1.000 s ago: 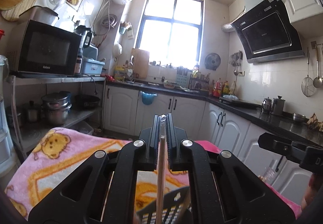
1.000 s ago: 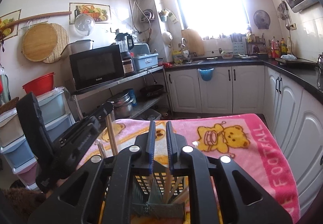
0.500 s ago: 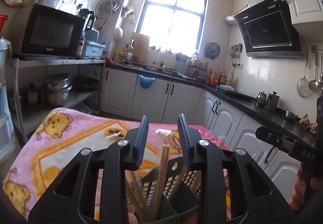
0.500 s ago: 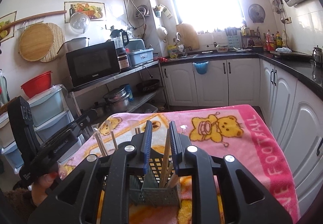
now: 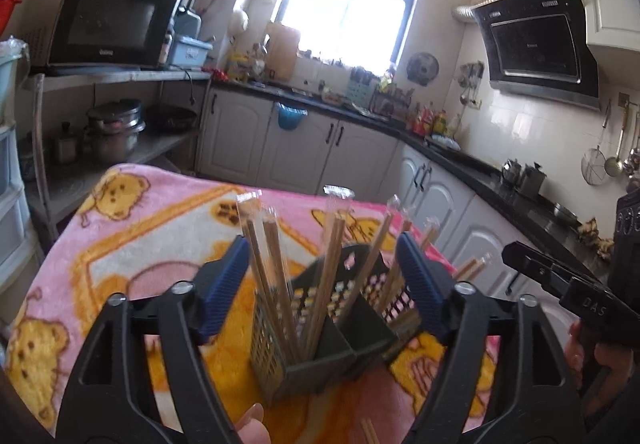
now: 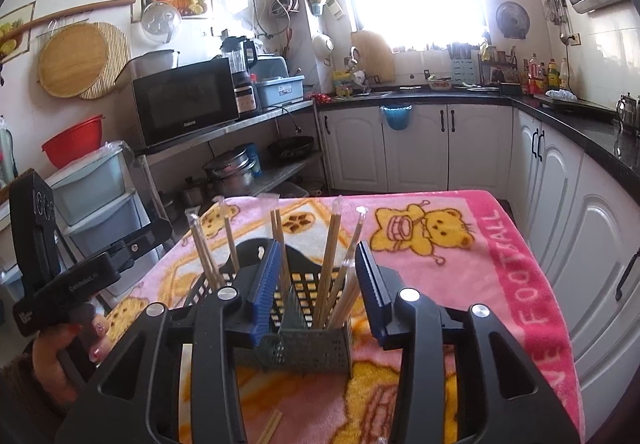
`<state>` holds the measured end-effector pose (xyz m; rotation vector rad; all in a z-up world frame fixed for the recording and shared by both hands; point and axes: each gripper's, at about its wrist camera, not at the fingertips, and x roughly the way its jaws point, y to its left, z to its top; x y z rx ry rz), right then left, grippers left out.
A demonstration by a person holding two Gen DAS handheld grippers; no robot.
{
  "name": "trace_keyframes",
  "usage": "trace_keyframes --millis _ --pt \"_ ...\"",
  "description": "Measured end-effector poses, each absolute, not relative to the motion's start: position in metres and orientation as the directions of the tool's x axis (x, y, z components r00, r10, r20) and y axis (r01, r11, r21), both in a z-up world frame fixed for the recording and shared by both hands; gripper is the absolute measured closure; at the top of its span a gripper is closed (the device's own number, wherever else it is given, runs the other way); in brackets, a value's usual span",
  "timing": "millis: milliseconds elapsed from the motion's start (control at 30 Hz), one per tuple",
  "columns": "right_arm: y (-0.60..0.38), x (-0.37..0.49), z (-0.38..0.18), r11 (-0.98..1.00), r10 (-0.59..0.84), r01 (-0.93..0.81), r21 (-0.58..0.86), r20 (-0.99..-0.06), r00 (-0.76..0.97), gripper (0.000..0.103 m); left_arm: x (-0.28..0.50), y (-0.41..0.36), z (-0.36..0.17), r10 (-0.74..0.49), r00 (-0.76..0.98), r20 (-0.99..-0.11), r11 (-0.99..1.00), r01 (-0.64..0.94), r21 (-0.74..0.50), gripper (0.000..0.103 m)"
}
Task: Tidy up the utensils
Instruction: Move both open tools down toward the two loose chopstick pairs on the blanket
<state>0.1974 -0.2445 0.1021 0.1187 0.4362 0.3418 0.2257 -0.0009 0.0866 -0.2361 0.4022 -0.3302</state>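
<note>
A dark perforated utensil caddy stands on a pink bear-print blanket. Several wrapped wooden chopsticks stand upright in its compartments. My left gripper is just in front of the caddy; its jaws are opening wide, with chopsticks standing loose between them and no pad pressing on any. My right gripper faces the caddy from the other side. Its jaws are opening too, with chopsticks between the blue pads, untouched. Each view shows the other gripper in a hand.
A loose chopstick lies on the blanket in front of the caddy. Behind the table are white cabinets under a black counter. A shelf with a microwave, pots and plastic drawers stands to the left.
Both grippers were shut on chopsticks above the caddy. Both have opened and let them go, and the chopsticks now stand in the caddy. Both views have tilted down toward the table.
</note>
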Motion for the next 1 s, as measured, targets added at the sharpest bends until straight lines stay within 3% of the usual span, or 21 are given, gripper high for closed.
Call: trace_keyframes --millis 33,200,700,1000 --pt "-0.244 0.196 0.101 0.936 0.351 -0.300 0.186 -0.398 0.848 0.061 0.223 0.000 0.086 -0.368 0.862 -0.350 0.917 0.272 -0.292 0.022" --pt "-0.244 0.187 0.092 0.934 0.356 -0.300 0.194 -0.425 0.832 0.058 0.211 -0.002 0.081 -0.379 0.842 -0.383 0.915 0.279 -0.293 0.011" --pt "-0.245 0.151 0.061 0.938 0.348 -0.294 0.186 -0.481 0.805 0.045 0.186 -0.013 0.055 -0.402 0.791 -0.461 0.912 0.302 -0.277 0.010" --pt "-0.253 0.134 0.049 0.944 0.329 -0.269 0.190 -0.511 0.794 0.043 0.177 -0.022 0.042 -0.411 0.768 -0.491 0.910 0.314 -0.271 0.010"
